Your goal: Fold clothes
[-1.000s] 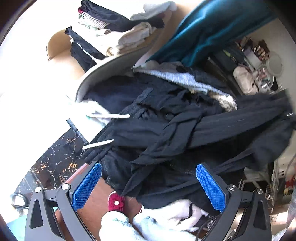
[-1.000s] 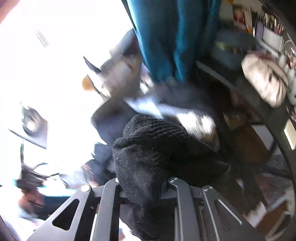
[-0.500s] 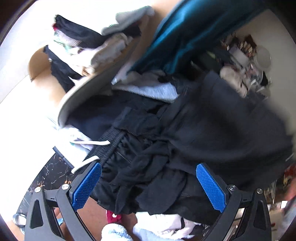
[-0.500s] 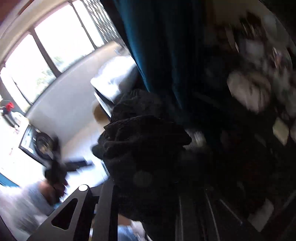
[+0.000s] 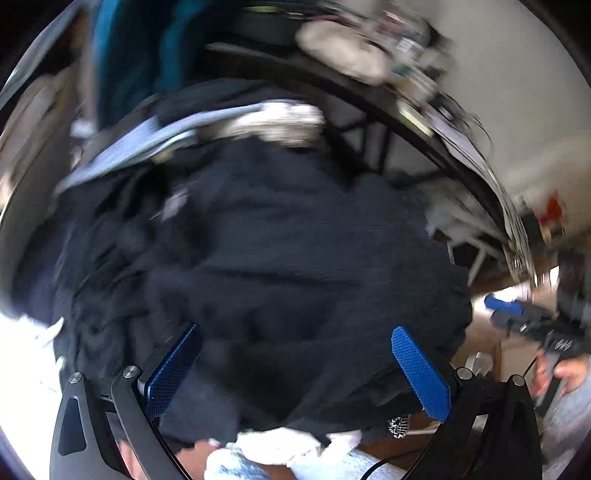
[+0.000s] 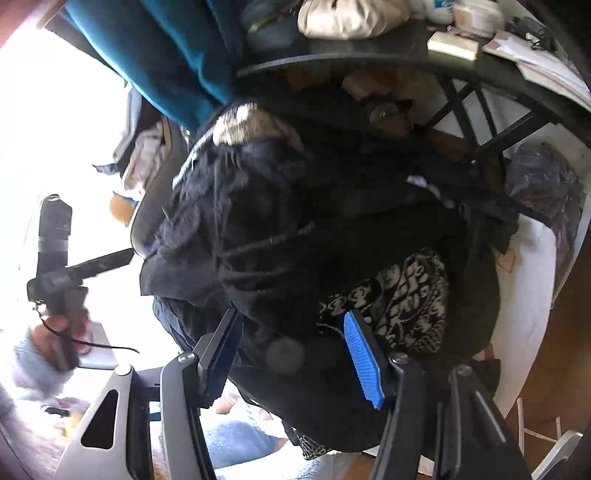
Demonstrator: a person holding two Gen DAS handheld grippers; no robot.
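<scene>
Looks like a room in a home. Big heap of dark clothes (image 6: 295,229) in the middle. Blue curtain (image 6: 166,55) by a bright window. Black table (image 6: 369,55) full of small stuff: a cream bag (image 6: 351,16), papers (image 6: 546,70). Wood floor (image 6: 565,332) down low.

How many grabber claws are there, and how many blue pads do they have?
Grabber claws: 2, the left gripper and the right gripper, both open above the black clothes.
Blue pads: 4, two on each claw, like this pad.
Total: 6.
</scene>
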